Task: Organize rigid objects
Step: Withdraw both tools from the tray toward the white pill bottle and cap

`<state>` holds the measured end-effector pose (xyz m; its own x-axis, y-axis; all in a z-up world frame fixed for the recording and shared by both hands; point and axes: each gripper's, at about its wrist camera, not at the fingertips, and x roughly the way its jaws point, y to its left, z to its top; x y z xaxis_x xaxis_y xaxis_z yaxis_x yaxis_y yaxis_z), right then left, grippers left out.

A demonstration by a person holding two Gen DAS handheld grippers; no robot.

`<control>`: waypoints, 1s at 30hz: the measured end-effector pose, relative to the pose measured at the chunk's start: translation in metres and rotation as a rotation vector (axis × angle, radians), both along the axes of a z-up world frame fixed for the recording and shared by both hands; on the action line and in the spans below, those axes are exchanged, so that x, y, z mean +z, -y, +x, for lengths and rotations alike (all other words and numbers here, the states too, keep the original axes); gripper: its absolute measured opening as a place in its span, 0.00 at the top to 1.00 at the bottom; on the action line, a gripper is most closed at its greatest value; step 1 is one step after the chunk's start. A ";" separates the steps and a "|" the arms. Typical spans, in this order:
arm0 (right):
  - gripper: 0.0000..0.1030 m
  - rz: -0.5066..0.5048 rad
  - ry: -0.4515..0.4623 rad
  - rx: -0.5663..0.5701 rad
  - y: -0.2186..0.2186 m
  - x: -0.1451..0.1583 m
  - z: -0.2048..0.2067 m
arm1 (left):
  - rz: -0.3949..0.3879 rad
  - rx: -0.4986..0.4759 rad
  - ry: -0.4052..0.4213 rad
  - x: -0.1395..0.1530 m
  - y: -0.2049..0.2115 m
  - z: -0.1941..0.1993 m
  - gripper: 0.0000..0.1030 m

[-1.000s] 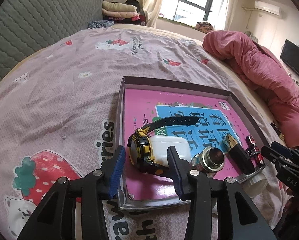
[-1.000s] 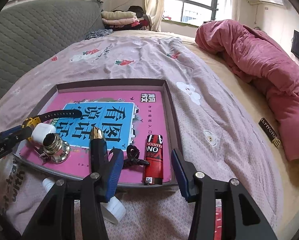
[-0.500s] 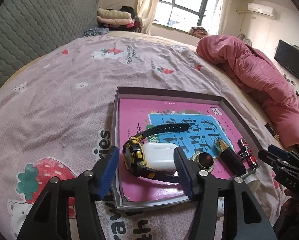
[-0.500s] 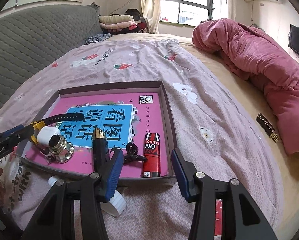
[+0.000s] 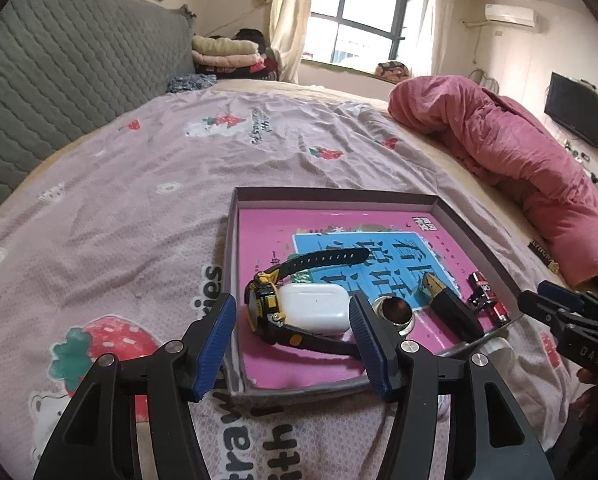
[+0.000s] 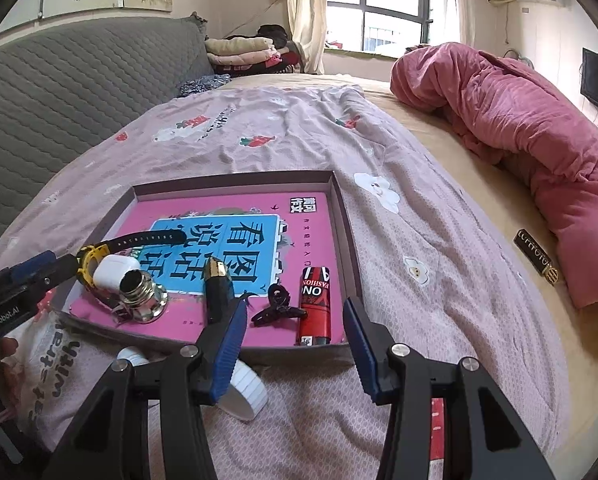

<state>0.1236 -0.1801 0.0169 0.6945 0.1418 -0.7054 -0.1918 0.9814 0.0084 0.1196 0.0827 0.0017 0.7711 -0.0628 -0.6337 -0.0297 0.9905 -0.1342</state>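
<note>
A shallow box tray [image 5: 471,224] with a pink and blue printed sheet inside lies on the bed. Near its front edge lie a yellow-black watch [image 5: 263,307], a white earbud case [image 5: 314,312], a metal fitting [image 5: 395,314], a black and gold piece [image 5: 447,305] and a red lighter [image 5: 489,300]. My left gripper [image 5: 293,344] is open just above the tray's front left corner, touching neither watch nor case. My right gripper [image 6: 295,340] is open over the front right rim, near the lighter [image 6: 317,304] and a black claw clip [image 6: 277,308], holding nothing.
A white cap [image 6: 243,386] lies on the sheet just outside the tray's front edge. A small black and gold bar [image 6: 537,258] rests on the bed to the right, beside a bundled pink quilt [image 6: 539,120]. A grey padded headboard [image 5: 59,80] runs along the left.
My left gripper's jaws have spread wider and drawn back and up from the watch and case, which stay in the tray. The right gripper has barely shifted.
</note>
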 end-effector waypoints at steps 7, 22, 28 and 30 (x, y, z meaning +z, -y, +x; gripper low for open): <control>0.52 0.019 0.008 0.018 0.002 0.009 -0.014 | -0.012 0.003 -0.009 0.007 0.006 -0.023 0.35; 0.51 0.054 0.004 0.067 0.012 0.015 -0.048 | -0.036 -0.041 0.013 0.024 0.031 -0.064 0.29; 0.51 0.063 -0.007 0.086 0.011 0.012 -0.056 | -0.024 -0.079 -0.019 0.020 0.043 -0.070 0.29; 0.51 0.064 -0.016 0.094 0.011 0.010 -0.057 | -0.032 -0.092 -0.031 0.017 0.046 -0.072 0.29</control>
<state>0.0662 -0.1910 0.0269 0.6645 0.2513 -0.7037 -0.2825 0.9563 0.0748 0.0480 0.0371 0.0187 0.7414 -0.1531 -0.6533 0.0567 0.9844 -0.1664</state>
